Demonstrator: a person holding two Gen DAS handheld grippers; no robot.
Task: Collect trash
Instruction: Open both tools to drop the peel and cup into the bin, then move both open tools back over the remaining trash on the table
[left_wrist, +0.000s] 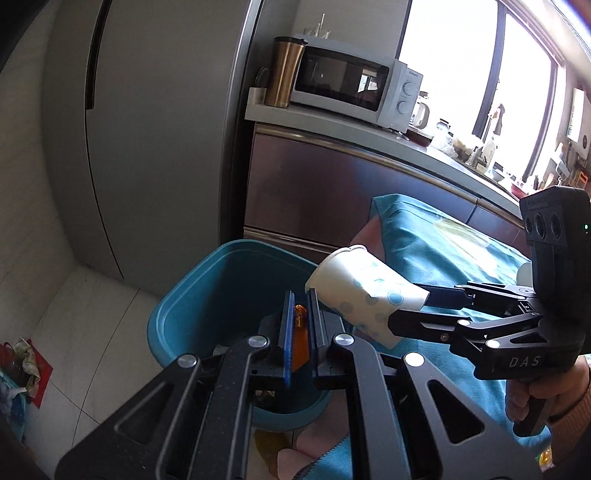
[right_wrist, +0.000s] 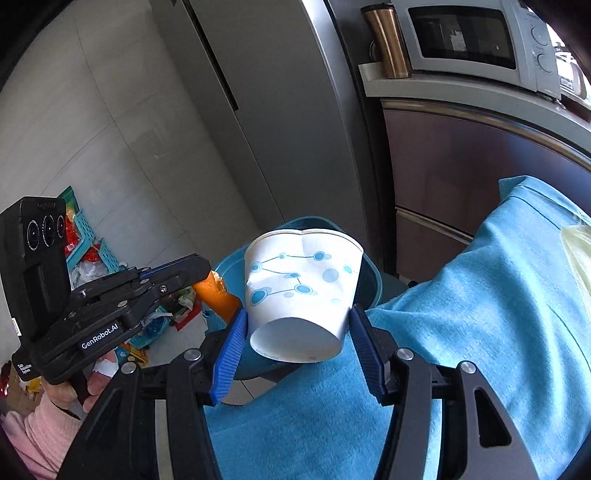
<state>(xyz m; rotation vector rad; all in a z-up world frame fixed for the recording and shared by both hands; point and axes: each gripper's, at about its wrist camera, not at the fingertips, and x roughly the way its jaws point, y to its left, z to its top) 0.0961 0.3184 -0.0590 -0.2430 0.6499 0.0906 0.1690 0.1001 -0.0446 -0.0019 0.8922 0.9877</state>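
Note:
My left gripper (left_wrist: 300, 325) is shut on an orange wrapper (left_wrist: 300, 339) and holds it over the teal bin (left_wrist: 192, 295). It also shows in the right wrist view (right_wrist: 199, 273), with the orange wrapper (right_wrist: 218, 291) sticking out. My right gripper (right_wrist: 297, 325) is shut on a white paper cup (right_wrist: 303, 284) with blue dots, held by its base, mouth pointing forward over the bin (right_wrist: 365, 280). In the left wrist view the cup (left_wrist: 362, 288) lies sideways in the right gripper (left_wrist: 410, 306) at the bin's right rim.
A table with a blue cloth (right_wrist: 480, 314) lies right of the bin. A grey fridge (left_wrist: 147, 147) and a counter with a microwave (left_wrist: 354, 81) and a bronze tumbler (left_wrist: 286, 72) stand behind. Baskets of litter (right_wrist: 92, 254) sit on the floor at the left.

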